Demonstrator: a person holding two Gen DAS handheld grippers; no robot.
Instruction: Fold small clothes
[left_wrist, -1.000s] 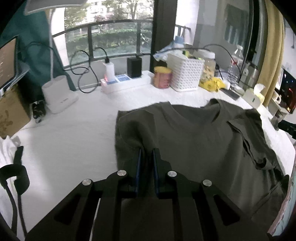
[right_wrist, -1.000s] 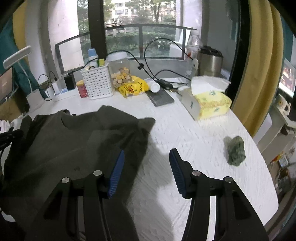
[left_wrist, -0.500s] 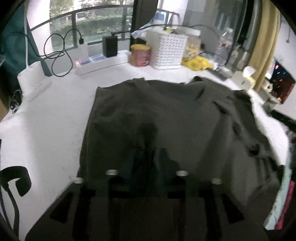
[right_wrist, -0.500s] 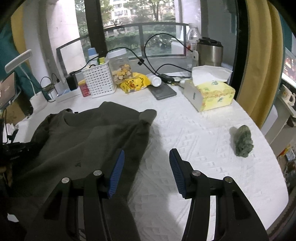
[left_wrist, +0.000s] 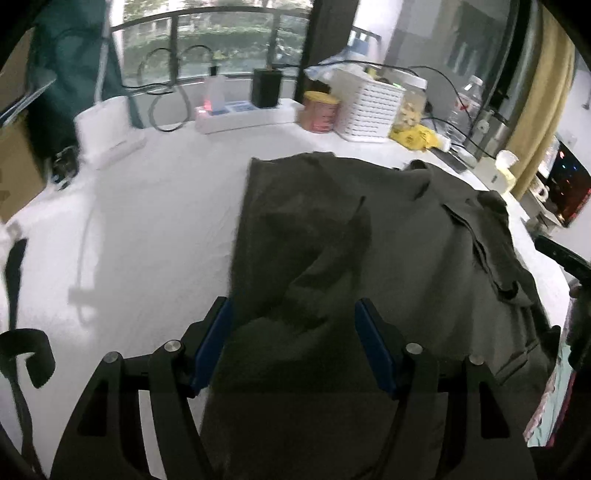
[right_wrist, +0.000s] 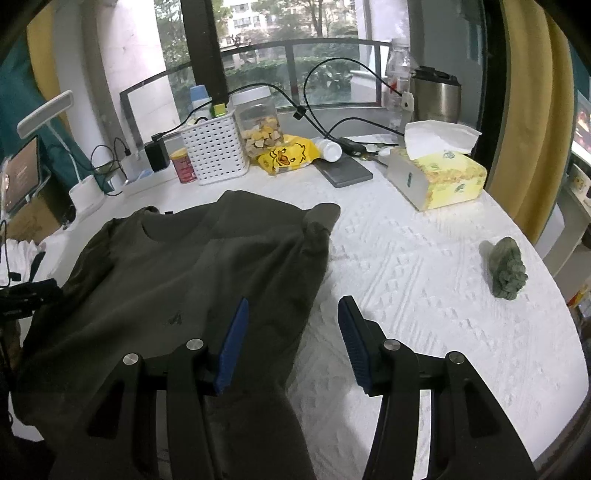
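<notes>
A dark olive T-shirt (left_wrist: 388, 236) lies spread on the white tablecloth, its left side folded in over the body and a loose hump of cloth in the middle. My left gripper (left_wrist: 295, 325) hovers over that folded part. Its jaws are opening, and the cloth lies between and below the blue pads (left_wrist: 216, 336) without being pinched. In the right wrist view the same T-shirt (right_wrist: 177, 273) shows its collar and a sleeve tip folded inward. My right gripper (right_wrist: 291, 343) stands open above the shirt's right edge, holding nothing.
Along the back stand a white perforated basket (right_wrist: 216, 147), a snack jar (right_wrist: 258, 122), a red tin (left_wrist: 319, 110), a power strip (left_wrist: 243, 114) with cables and a tissue box (right_wrist: 439, 177). A rolled green cloth (right_wrist: 508, 269) lies at the right. The table's edge (right_wrist: 569, 350) curves close by.
The left gripper was shut on a fold of the shirt; it carried the fold inward over the body, opened wide and let the cloth drop. The right gripper stayed open and still.
</notes>
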